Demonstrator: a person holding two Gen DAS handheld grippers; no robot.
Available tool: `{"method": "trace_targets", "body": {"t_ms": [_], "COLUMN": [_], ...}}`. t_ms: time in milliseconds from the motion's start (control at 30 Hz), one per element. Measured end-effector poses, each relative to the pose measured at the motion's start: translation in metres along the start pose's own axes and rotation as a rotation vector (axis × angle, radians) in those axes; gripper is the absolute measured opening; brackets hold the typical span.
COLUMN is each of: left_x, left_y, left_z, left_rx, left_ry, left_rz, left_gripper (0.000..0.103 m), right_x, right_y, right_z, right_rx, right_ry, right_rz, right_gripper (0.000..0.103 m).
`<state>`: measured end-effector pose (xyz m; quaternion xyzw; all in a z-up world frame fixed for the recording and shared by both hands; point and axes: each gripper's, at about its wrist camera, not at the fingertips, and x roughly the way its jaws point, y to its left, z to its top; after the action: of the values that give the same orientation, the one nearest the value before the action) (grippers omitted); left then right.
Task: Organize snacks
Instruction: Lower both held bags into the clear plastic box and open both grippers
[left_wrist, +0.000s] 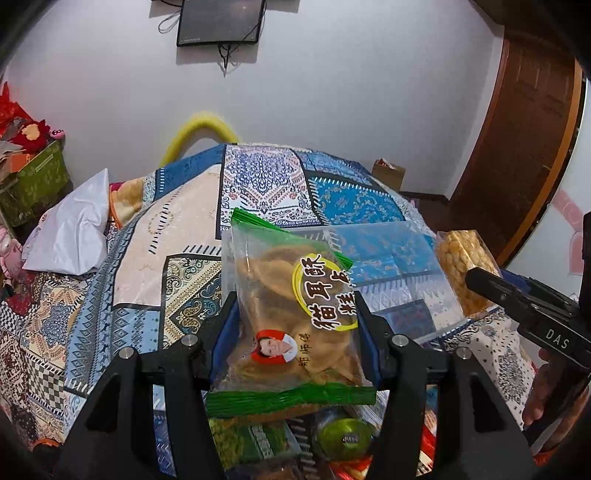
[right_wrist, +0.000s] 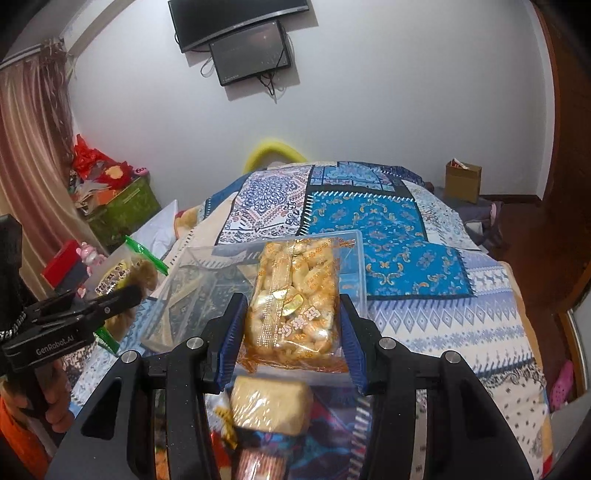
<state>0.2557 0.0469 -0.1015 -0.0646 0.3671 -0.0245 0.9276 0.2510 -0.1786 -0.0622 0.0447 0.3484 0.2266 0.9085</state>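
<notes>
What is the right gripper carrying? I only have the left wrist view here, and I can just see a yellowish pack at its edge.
Observer: The right gripper is shut on a clear pack of small wrapped golden candies.
Operator: Where is it, relative to the clear plastic box?
Observer: It is held over the clear plastic box, which sits on the patterned bedspread.
Operator: Anything below that gripper that I am missing?
Observer: Yes, a wrapped beige block snack lies just under its fingers.
</notes>
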Motion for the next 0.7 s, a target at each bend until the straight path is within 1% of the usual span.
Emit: {"method": "trace_targets", "body": {"t_ms": [333,500,700], "left_x": [0.050,0.071,0.093], "left_y": [-0.003,-0.006,-0.010], "left_z": [0.005,0.006,-0.001], "left_rx": [0.016,0.032,0.036], "left_ry": [0.072,0.111,0.172], "left_rz": [0.028,0.037,0.035], "left_gripper": [0.056,0.056,0.056], "right_x": [0.046,0.063,0.078], "right_y": [0.000,0.001,0.000], "right_z": [0.003,-0.001,-0.009], "right_rx": [-0.015,-0.038,-0.026], "right_ry": [0.089,0.138,0.197], "right_rz": [-0.006,-0.013,-0.004], "right_gripper": [0.045,0.045,0.045]}}
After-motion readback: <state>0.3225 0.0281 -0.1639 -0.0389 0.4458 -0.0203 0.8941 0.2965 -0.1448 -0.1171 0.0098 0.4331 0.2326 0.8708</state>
